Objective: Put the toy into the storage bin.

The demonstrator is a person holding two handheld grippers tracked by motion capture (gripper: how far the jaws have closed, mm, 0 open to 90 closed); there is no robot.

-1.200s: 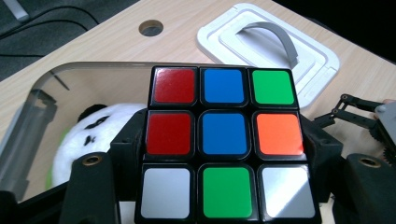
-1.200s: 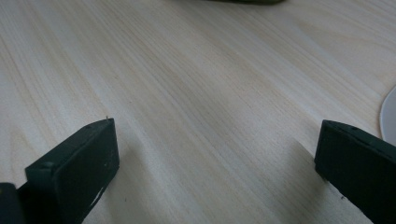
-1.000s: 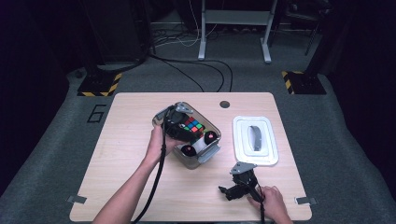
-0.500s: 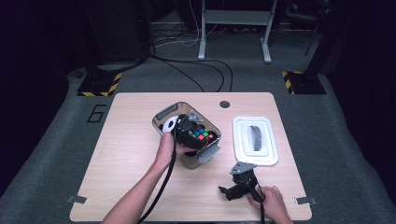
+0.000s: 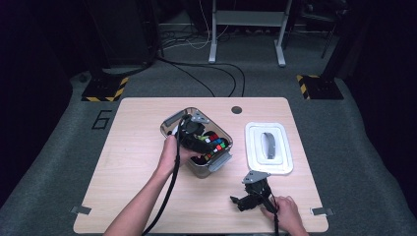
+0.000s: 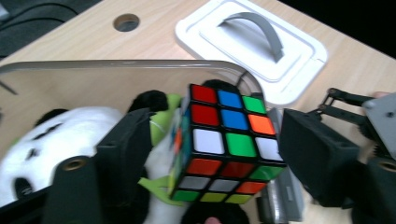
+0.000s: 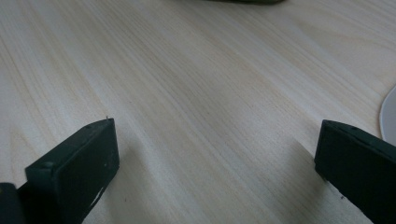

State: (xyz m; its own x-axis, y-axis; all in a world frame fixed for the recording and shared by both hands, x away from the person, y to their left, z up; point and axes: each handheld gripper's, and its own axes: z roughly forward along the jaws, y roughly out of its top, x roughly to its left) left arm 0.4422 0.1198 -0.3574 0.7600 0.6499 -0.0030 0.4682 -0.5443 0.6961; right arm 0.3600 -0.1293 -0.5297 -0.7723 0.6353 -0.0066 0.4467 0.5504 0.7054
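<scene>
Wooden table (image 5: 128, 162): left gripper (image 6: 212, 154) straddles cube (image 6: 224, 144), jaws ungripped; right gripper (image 7: 217, 154) open, resting.

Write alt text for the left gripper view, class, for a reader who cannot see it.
A colourful puzzle cube sits between the left gripper's two black jaws, with a gap at the right jaw, inside a clear bin beside a panda plush. A white lid with a grey handle lies on the wooden table beyond.

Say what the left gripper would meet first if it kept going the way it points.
Probably the puzzle cube, which sits between the left gripper's fingers, with small gaps on both sides. Behind it lies the plush panda in the clear box; depth is hard to judge.
</scene>
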